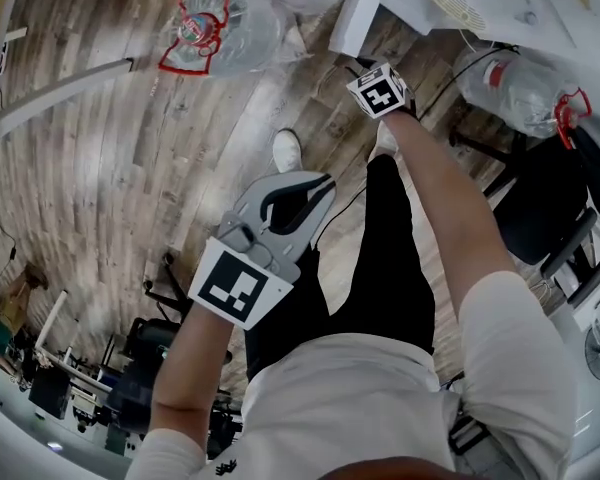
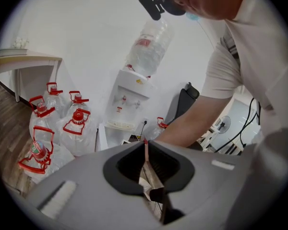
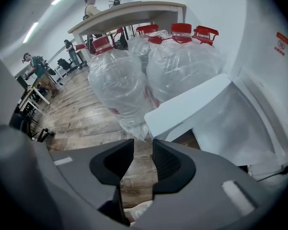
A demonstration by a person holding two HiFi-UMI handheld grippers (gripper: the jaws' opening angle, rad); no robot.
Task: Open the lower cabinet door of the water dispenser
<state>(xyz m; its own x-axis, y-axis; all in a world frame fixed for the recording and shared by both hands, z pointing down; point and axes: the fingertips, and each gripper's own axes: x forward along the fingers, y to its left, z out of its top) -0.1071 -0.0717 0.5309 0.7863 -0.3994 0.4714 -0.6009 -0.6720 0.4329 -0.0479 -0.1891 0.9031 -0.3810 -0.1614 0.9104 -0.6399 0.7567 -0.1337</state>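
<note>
Clustered on the wood floor [image 3: 72,121] along its wall edge, between a table [image 2: 29,60] and the water dispenser [image 2: 132,87]: clear jugs [image 2: 76,128] with red caps and red carry handles, touching one another; cannot tell whether filled. Seated neck-down on top of the dispenser: one more clear bottle [image 2: 151,44] with red print; fill level not readable.

Below, lower cabinet door [image 3: 187,104] already swung out from the cabinet front, upright on its hinge edge at the jug side; white inner face turned toward the open cabinet [image 3: 245,123]; free edge pointing away from the dispenser into the room; jugs just behind the panel; top edge running level outward from the front; lower part hidden behind the tool, so long axis not certain.

Left gripper [image 2: 145,142] clenched, with pads pressed together on nothing, aimed at the dispenser from well apart. Right gripper [image 3: 143,145] released, with jaws parted and bare floor showing through the gap; near the door's free edge, holding nothing.
</note>
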